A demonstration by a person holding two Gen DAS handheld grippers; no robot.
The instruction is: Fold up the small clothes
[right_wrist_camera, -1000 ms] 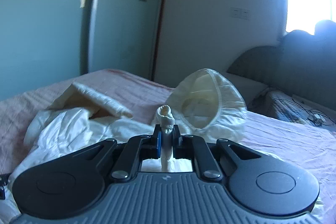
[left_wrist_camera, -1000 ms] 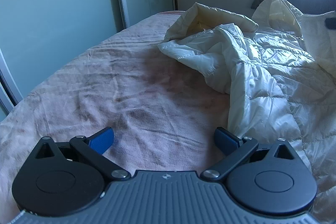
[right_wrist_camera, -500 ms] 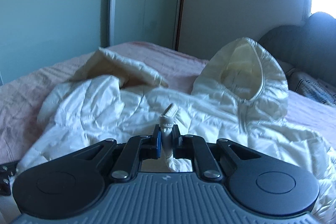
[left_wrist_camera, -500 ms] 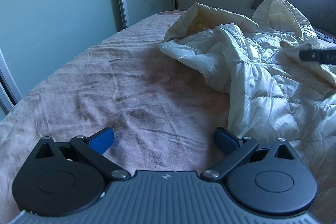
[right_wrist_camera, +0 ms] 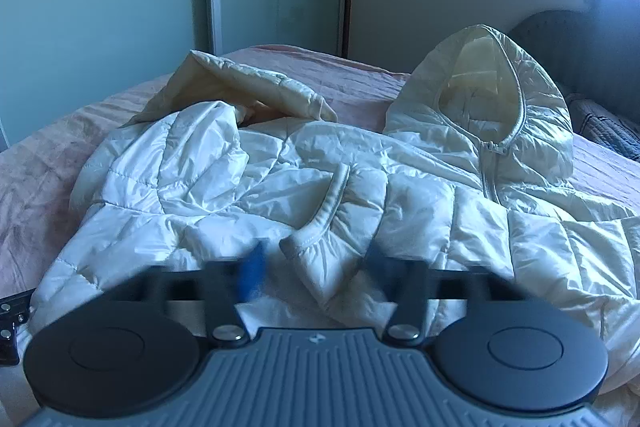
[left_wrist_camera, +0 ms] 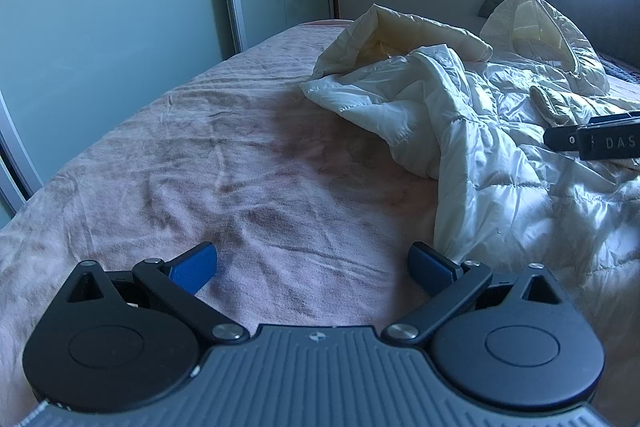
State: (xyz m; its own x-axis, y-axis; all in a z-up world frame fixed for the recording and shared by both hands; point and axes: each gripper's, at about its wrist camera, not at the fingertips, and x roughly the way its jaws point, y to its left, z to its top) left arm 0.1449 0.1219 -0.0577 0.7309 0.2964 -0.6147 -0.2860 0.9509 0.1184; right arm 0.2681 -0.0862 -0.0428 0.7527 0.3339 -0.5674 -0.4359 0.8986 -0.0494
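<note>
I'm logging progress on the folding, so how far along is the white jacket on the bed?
Early on. Done: the jacket lies zipped on the bed, and one cuff rests across its front. In hand: the right tool is opening around that cuff, pads off it; the left tool is open over bare sheet. Left: the far sleeve, the hood and the body remain unfolded.
</note>
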